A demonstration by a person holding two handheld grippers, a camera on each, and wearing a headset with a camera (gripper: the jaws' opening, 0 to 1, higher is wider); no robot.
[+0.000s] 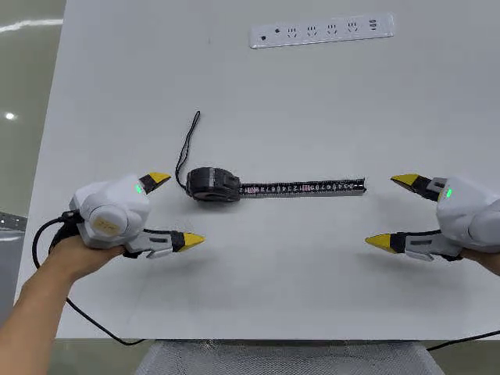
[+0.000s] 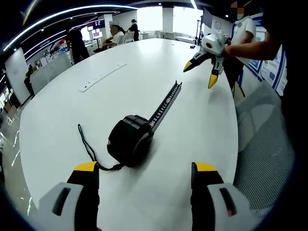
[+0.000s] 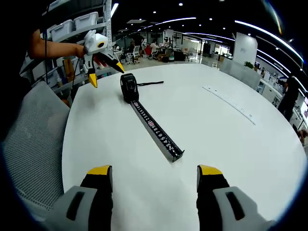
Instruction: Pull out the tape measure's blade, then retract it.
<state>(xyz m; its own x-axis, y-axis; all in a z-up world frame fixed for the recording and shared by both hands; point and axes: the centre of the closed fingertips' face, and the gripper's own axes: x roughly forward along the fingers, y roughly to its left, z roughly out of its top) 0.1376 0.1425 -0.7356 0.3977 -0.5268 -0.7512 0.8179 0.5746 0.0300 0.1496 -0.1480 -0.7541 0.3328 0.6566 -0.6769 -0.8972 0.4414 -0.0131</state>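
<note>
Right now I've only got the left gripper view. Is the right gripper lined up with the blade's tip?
Observer: Roughly. In the right gripper view the tip lies ahead of the gap between the right gripper's open fingers, untouched.
Operator: Where does my cable run?
Observer: The cable loops behind the left gripper toward the table's near edge, away from the tape.
Operator: Any light on my gripper?
Observer: A green light shows on its body.
</note>
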